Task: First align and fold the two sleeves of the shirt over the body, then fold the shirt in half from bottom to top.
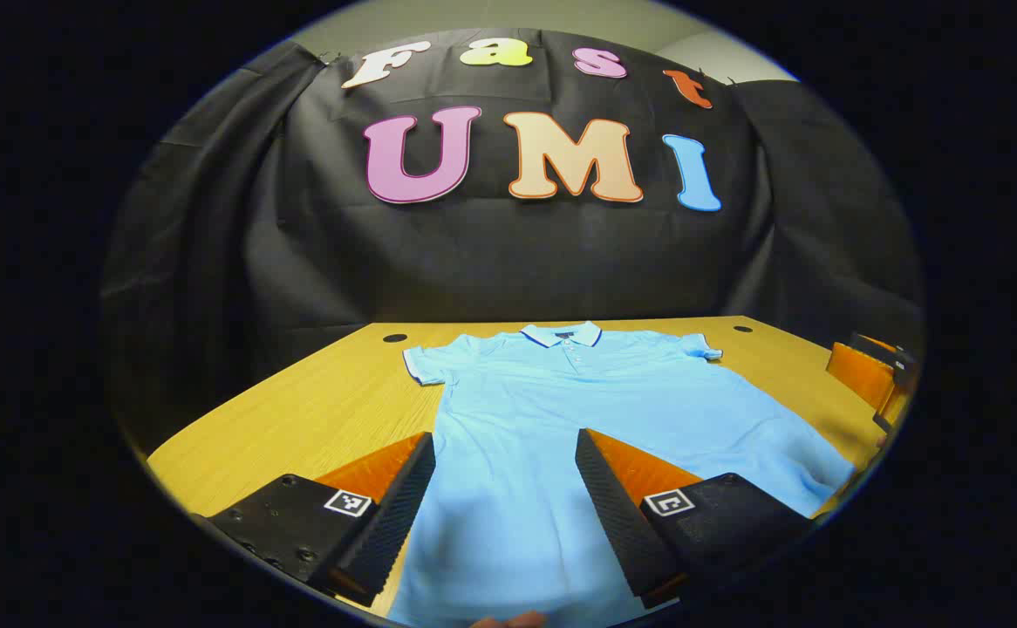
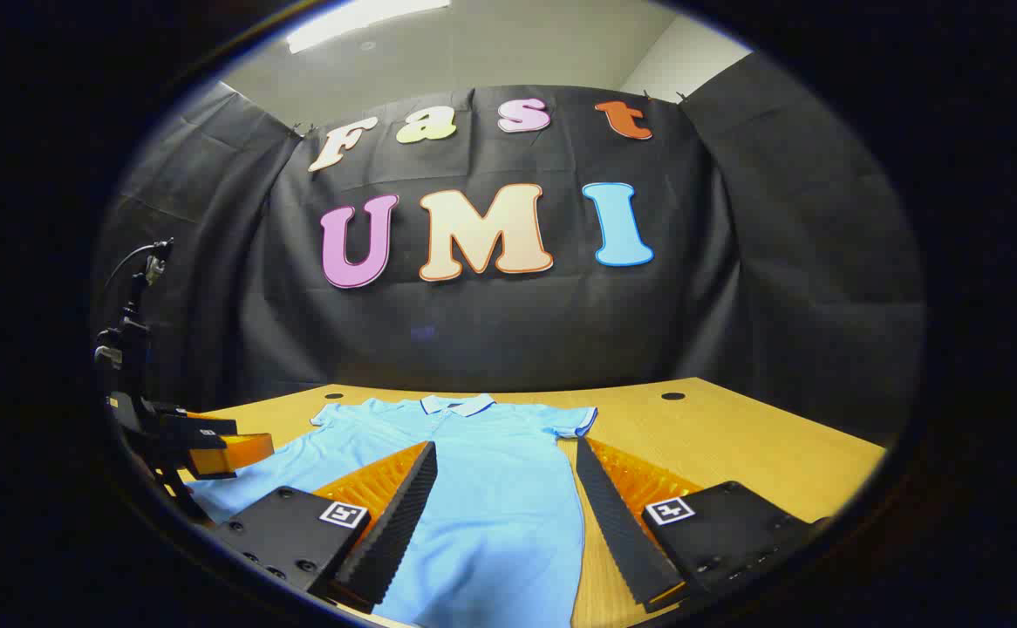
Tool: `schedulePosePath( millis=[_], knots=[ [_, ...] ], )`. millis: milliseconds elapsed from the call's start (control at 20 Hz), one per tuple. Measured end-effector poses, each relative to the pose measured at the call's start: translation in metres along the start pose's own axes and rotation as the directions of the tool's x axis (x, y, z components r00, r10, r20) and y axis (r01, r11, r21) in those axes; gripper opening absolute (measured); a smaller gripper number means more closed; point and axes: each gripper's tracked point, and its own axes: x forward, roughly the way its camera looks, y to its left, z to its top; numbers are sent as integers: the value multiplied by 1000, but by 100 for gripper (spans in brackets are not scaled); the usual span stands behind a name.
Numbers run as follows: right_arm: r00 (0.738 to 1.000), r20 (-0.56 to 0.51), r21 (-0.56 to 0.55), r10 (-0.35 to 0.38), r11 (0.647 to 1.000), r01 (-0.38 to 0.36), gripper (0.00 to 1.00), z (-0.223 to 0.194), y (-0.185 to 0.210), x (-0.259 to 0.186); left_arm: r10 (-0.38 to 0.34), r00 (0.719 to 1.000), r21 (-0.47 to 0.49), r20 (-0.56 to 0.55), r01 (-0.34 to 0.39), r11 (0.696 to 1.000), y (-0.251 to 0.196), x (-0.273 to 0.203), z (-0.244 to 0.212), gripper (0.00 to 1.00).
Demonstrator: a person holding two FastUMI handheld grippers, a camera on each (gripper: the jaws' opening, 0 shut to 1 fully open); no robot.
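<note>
Left gripper view: light blue polo shirt (image 1: 578,410) lies flat on the wooden table (image 1: 317,410), collar far, sleeves out, ready for folding. Left gripper (image 1: 504,515) hovers spread over the hem. Right gripper view: right gripper (image 2: 504,523) spread too, above the shirt's right edge, probably lining up on that sleeve.

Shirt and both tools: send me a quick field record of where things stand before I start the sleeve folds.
shirt: light blue polo shirt, spread flat, collar toward the far wall
sleeves: left sleeve and right sleeve both out to the sides, not yet folded
table: wooden table, shirt lying on it
left tool: left tool open, over the shirt's lower body, holding nothing
right tool: right tool open, over the shirt's right edge, holding nothing
folds done: none
</note>
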Motion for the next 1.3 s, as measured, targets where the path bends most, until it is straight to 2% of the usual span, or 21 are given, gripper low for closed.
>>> schedulePosePath(
  millis=[350, 550, 1050, 1300],
  knots=[
    [1000, -23, -4, -12, 1000, 11, 99, -2, -1, 1, -15, 1000, -7, -7, 15, 1000, -3, 6, -3, 97],
    [999, 3, -20, -35, 999, 36, 99, 6, -7, -2, -14, 1000, -12, -2, 14, 1000, -2, 7, -2, 97],
    [999, -22, -12, -31, 999, 31, 99, -2, -3, -3, 6, 1000, -22, 0, -6, 1000, 2, 6, -3, 97],
    [999, -44, 9, 4, 1000, -4, 99, -1, 9, 4, 7, 1000, -23, -5, -7, 1000, 0, 7, -2, 97]
  ],
)
